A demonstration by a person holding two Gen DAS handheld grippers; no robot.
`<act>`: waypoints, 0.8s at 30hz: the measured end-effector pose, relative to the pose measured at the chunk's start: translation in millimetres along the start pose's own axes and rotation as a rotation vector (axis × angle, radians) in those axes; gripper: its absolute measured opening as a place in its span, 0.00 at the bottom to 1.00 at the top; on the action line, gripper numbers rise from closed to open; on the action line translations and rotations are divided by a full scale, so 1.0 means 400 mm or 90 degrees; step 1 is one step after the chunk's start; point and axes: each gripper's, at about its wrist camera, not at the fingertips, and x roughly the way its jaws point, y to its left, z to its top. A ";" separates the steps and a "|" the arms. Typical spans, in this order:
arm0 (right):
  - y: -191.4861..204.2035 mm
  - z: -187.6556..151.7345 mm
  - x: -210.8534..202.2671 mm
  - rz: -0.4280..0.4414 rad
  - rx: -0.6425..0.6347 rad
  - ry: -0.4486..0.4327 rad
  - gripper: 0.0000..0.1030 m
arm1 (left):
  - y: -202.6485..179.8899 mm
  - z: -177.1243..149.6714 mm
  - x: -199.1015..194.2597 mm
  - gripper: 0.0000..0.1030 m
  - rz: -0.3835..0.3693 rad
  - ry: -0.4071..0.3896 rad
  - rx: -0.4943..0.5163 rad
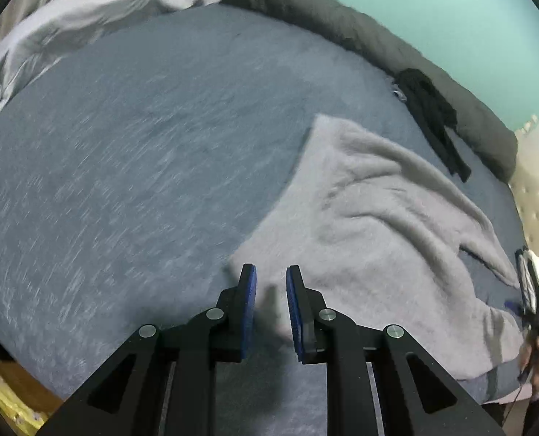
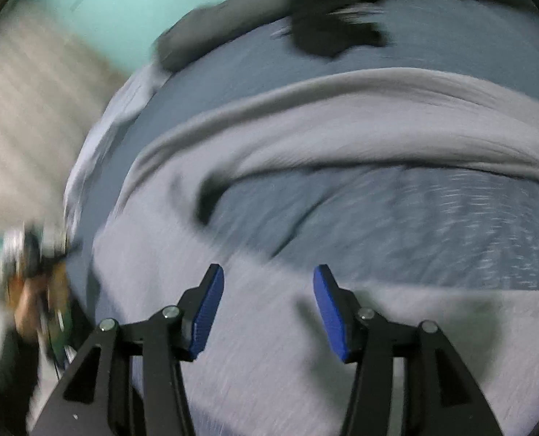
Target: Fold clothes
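A light grey fleece garment [image 1: 371, 225] lies rumpled on the blue-grey bed cover [image 1: 124, 167], spread from the centre toward the right. My left gripper [image 1: 271, 272] hovers over its near left edge, blue pads a small gap apart, nothing between them. In the blurred right wrist view the same garment [image 2: 305, 116] runs across the bed with a long fold at the back and a flat part in front. My right gripper [image 2: 267, 272] stands wide open above that flat part, holding nothing. The other gripper [image 1: 536, 298] shows at the right edge, held by a hand.
A black garment [image 1: 433, 116] lies at the far right of the bed, also black garment [image 2: 334, 21]. A dark grey blanket [image 1: 342, 18] lines the far edge below a teal wall [image 1: 433, 7]. White bedding [image 1: 69, 25] is bunched far left. The bare mattress [image 1: 538, 196] shows on the right.
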 end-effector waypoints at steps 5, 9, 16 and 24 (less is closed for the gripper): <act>-0.160 0.090 0.007 -0.007 0.162 -0.071 0.51 | -0.179 0.032 0.078 0.18 -0.033 -0.012 0.061; -0.211 0.124 0.039 -0.011 0.209 -0.092 0.54 | -0.331 0.042 0.158 0.18 -0.054 -0.015 0.104; -0.280 0.167 0.108 -0.006 0.270 -0.104 0.57 | -0.493 0.034 0.272 0.18 -0.085 -0.017 0.127; -0.318 0.196 0.137 -0.007 0.251 -0.125 0.28 | -0.531 -0.012 0.349 0.18 -0.086 -0.013 0.114</act>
